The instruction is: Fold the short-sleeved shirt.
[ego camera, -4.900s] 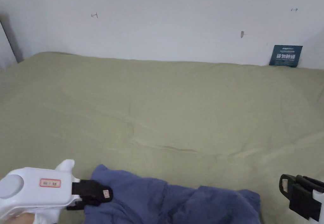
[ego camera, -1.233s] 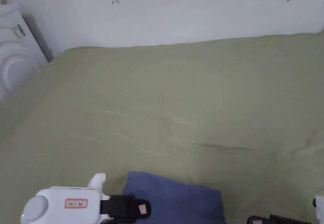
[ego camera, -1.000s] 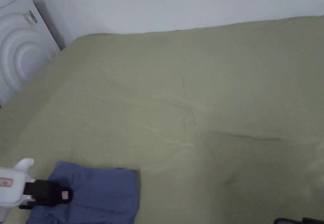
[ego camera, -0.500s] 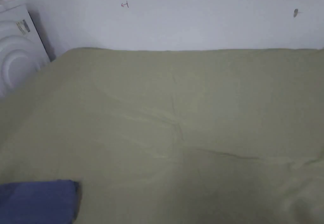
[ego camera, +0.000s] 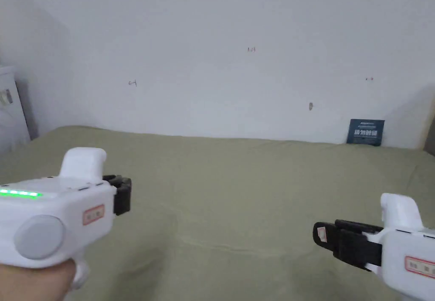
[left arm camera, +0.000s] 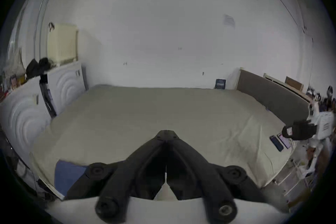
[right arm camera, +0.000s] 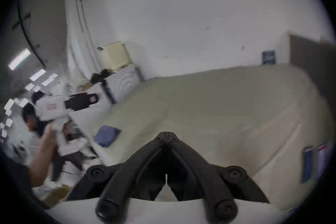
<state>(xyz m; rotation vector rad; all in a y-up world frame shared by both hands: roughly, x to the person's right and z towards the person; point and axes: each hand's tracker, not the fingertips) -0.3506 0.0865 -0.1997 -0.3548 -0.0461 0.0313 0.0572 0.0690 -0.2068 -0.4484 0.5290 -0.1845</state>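
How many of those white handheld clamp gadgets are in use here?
2. The left gripper is raised at the near left above the green bed; the right gripper is at the near right. Both have their jaws closed and hold nothing.

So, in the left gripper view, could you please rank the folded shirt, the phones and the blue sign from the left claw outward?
1. folded shirt, near left, close by.
2. phones, off to the right.
3. blue sign, far back, right.
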